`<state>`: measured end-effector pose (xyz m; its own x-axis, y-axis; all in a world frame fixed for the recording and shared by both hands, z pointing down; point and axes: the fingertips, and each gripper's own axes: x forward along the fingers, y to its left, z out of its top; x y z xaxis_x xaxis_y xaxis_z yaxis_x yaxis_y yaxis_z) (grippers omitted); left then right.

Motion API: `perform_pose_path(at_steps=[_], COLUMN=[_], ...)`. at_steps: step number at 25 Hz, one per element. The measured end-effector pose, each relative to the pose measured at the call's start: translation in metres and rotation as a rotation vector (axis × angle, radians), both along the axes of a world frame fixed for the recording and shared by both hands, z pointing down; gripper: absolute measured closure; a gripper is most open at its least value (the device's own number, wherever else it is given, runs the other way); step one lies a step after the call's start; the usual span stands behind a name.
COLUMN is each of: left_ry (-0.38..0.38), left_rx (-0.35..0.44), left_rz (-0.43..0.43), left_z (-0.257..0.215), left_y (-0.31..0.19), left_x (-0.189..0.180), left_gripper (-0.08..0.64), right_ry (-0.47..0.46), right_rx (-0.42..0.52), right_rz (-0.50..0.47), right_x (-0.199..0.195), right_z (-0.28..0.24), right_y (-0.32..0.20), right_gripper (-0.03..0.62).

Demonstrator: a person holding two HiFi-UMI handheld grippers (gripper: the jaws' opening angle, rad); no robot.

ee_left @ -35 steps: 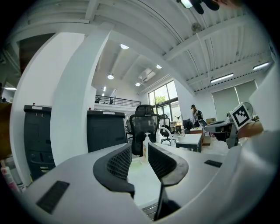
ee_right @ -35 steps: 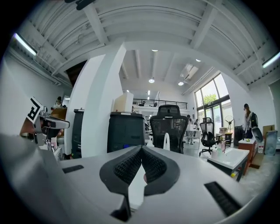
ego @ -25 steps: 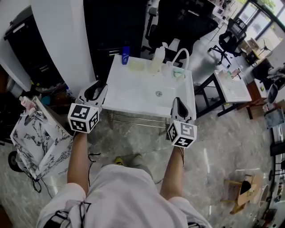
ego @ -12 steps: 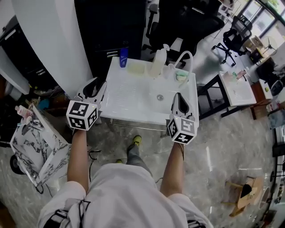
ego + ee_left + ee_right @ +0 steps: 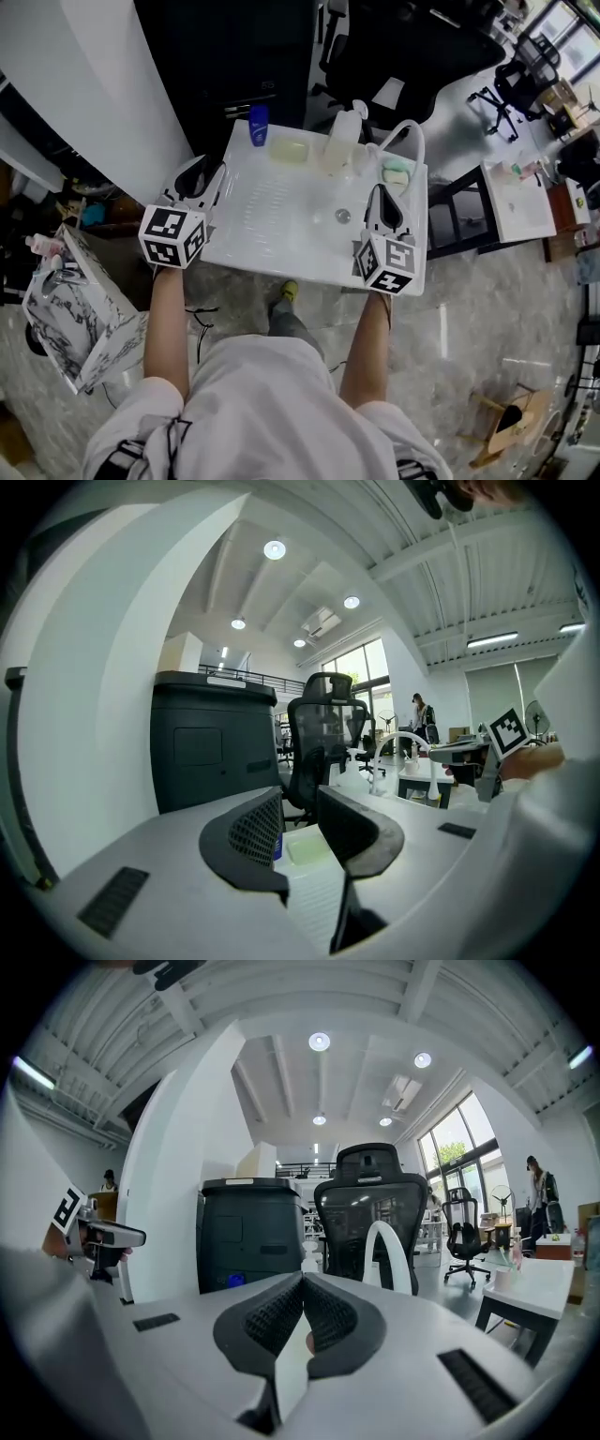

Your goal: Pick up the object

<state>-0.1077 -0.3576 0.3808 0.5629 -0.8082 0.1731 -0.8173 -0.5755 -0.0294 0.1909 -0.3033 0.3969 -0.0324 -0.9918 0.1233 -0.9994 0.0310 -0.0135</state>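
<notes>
Sink (image 5: 281, 246) closer underneath, left gripper (image 5: 201, 178) apart, right gripper (image 5: 382, 194) together, blue bottle (image 5: 259, 126) beyond

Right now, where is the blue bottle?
Head view: the blue bottle stands at the sink's back left corner, beside a pale yellow dish, ahead of the left gripper.

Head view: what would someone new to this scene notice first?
The white sink unit fills the middle, with a blue bottle at its back left corner and an arched white faucet at its back right. Two grippers with marker cubes hover at its near edge: the left gripper, jaws apart, by the left side, and the right gripper, jaws together, just right of the drain.
</notes>
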Motion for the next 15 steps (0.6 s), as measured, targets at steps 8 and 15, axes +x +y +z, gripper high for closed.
perform_pose_path(at_steps=[8, 15], left_ry=[-0.044, -0.034], left_rx=[-0.015, -0.039], left_rz=[-0.017, -0.02], left_z=[0.007, 0.016], left_y=[-0.062, -0.089], left_x=[0.039, 0.061], left_gripper=[0.446, 0.446], right_ry=[-0.019, -0.013], right_rx=[-0.016, -0.039], right_rz=[-0.064, -0.103], right_x=[0.015, 0.021], right_z=[0.013, 0.021], right_y=[-0.078, -0.113], right_gripper=[0.583, 0.583])
